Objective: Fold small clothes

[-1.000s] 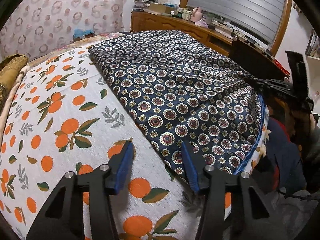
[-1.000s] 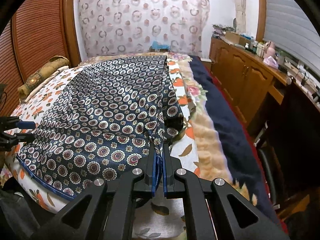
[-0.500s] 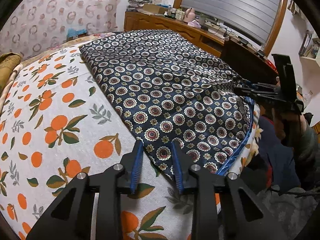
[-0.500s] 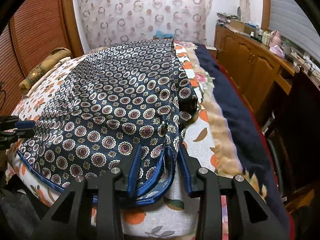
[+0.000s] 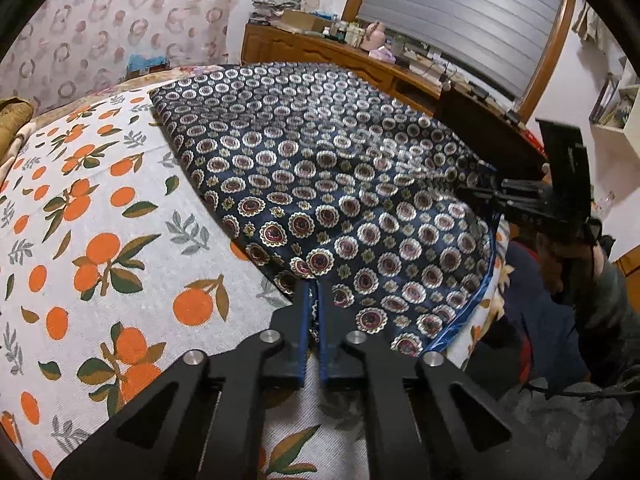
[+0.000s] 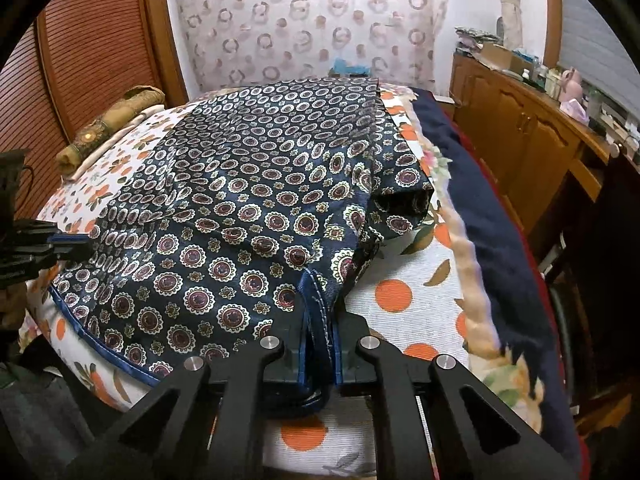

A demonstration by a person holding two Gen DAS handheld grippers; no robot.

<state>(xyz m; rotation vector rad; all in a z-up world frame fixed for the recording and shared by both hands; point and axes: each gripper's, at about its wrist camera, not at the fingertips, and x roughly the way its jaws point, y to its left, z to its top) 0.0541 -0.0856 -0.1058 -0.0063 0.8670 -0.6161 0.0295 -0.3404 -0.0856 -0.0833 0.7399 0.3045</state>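
1. The garment's (image 6: 248,216) gathered blue hem disappears between the right gripper's (image 6: 318,308) pads, its end hidden;
2. the dresser (image 5: 320,46) clutter is too small to identify;
3. the rolled bolster (image 5: 12,114) is cropped by the left-wrist picture's edge.

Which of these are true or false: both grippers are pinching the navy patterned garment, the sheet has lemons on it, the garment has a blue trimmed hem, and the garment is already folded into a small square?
1. Both grippers pinch the garment. True: the left gripper and the right gripper are each shut on the navy patterned garment.
2. The sheet shows lemons. False: oranges with leaves.
3. The hem has blue trim. True.
4. It is folded small. False: it lies spread across the bed.
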